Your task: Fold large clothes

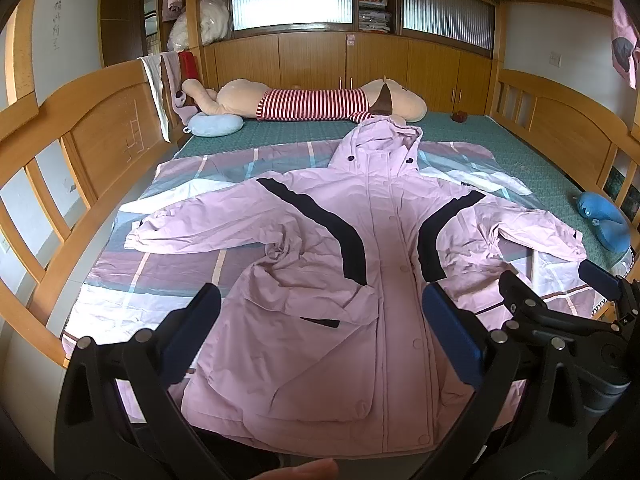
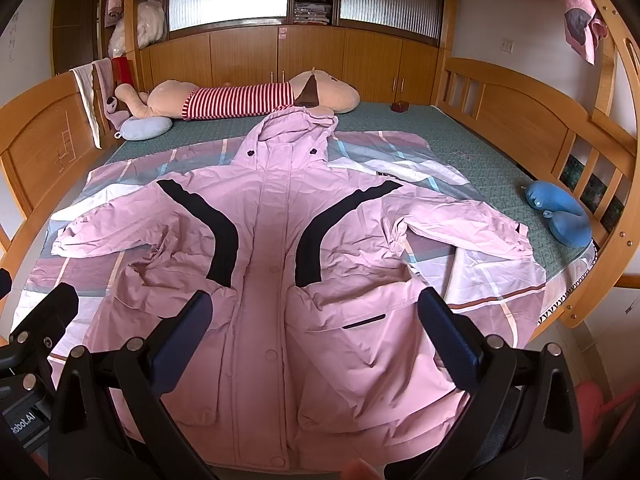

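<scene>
Hovering both grippers, left gripper (image 1: 320, 332) and right gripper (image 2: 316, 332), jaws wide, empty, above the hem of the pink jacket (image 1: 360, 248), spread flat on the bed (image 1: 500, 140). Looks light, soft, slippery; I'd pinch sleeve cuffs.

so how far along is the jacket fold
Done: the jacket lies flat, front up, sleeves spread, hood toward the plush toy. In hand: nothing; the left gripper and right gripper are both open above the hem, gripping no cloth. Left: every fold, sleeves in first, then the body.
</scene>
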The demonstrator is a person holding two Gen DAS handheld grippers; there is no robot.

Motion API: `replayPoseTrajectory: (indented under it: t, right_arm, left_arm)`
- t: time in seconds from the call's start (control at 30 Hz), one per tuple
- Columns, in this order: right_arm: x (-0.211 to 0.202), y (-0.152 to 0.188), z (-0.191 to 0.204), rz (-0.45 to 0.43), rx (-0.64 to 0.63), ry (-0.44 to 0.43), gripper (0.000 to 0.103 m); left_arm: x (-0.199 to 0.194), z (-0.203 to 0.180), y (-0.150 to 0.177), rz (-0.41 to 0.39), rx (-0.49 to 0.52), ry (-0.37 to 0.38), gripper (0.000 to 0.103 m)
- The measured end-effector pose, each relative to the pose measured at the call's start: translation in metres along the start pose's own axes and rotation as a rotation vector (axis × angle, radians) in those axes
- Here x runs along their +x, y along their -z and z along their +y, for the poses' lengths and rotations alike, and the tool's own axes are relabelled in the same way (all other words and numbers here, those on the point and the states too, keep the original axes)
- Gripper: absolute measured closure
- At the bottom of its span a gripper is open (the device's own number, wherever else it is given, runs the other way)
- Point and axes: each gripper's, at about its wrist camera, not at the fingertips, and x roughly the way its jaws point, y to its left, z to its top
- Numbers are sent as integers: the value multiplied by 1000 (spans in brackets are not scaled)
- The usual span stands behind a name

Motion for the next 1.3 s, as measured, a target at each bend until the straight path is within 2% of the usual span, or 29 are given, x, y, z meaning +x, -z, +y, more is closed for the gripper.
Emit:
replayPoseTrajectory:
  t: [0.27, 0.4, 0.53, 0.67, 0.73, 0.83, 0.9, 0.97, 1.07, 1.1, 1.13, 1.2, 1.23, 1.3]
  right_arm:
    - [9, 9, -7, 11, -7, -6, 1]
    - [18, 2, -14, 7, -8, 33, 1]
    - [36, -8, -24, 3, -44, 84, 1]
    - [59, -26, -49, -27, -35, 102, 1]
    - [77, -39, -72, -34, 11, 111, 1]
    - [116, -58, -131, -57, 155, 135, 1]
    - [148, -64, -174, -48, 263, 159, 1]
    - [177, -63, -207, -20, 331, 183, 1]
    - [218, -45, -255, 29, 419, 276, 1]
    - [229, -37, -269, 62, 471, 258, 1]
    - [248, -27, -295, 141, 604, 155, 1]
    - [277, -15, -325, 221, 777, -19, 1]
    - [287, -13, -331, 254, 806, -50, 1]
    - [315, -11, -349, 327, 832, -9, 1]
  left_arm:
    - [6, -4, 3, 12, 7, 5, 2]
    - [14, -3, 1, 18, -3, 9, 2]
    - [38, 9, 0, 36, -43, 17, 2]
    - [69, 11, -5, 76, -26, 25, 2]
    - [85, 10, -12, 81, -11, 0, 2]
    - [113, 7, -30, 69, 14, -54, 2]
    - [128, 1, -39, 64, 40, -60, 2]
    - [150, -14, -46, 80, 99, -62, 2]
    - [180, -34, -50, 96, 186, -35, 2]
    - [190, -39, -51, 89, 201, -29, 2]
    - [204, -43, -52, 75, 209, -25, 2]
    - [228, -46, -51, 65, 202, -20, 2]
    - [244, -45, -50, 72, 180, -19, 2]
    - [266, -42, -45, 100, 129, -38, 2]
